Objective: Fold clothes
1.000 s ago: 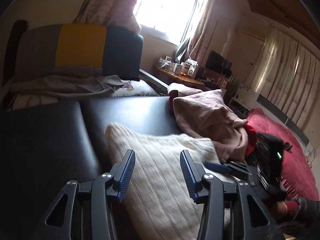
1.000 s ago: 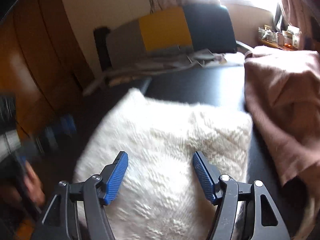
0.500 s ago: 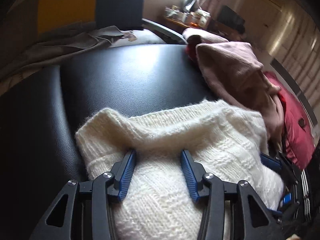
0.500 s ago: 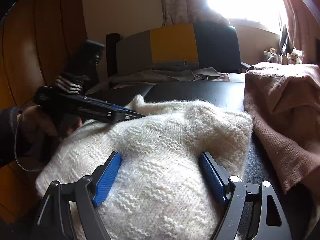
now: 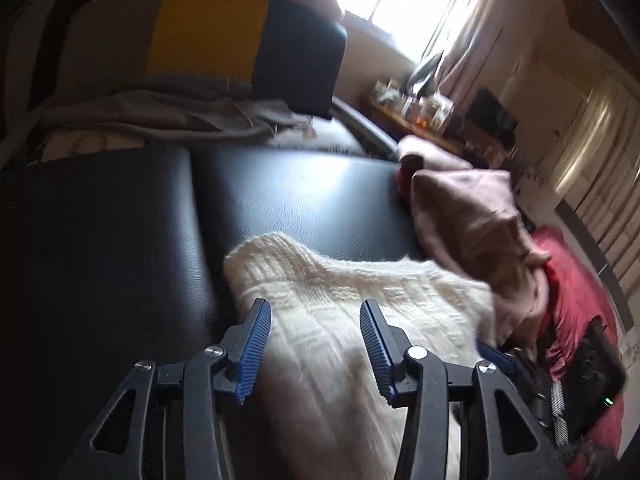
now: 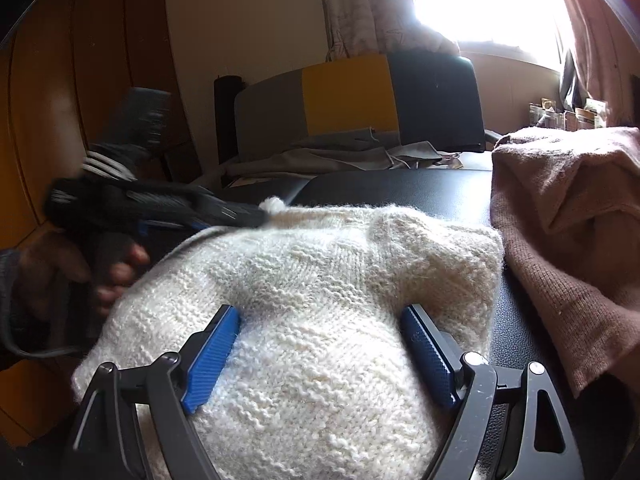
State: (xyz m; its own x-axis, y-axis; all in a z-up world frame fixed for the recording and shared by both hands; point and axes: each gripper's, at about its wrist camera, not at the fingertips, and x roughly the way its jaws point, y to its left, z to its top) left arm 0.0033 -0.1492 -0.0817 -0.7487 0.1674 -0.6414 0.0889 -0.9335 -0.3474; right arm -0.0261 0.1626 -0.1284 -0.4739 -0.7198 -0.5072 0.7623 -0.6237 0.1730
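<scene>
Right gripper (image 6: 320, 344) — jaws opening, resting astride the white sweater (image 6: 320, 280) without pinching it. Left gripper (image 5: 312, 344) jaws spread over the sweater's 10 o'clock corner. The sweater lies bunched on the black counter (image 5: 300, 196); a pink garment (image 6: 568, 232) waits at 2 o'clock — folding seems incomplete.
</scene>
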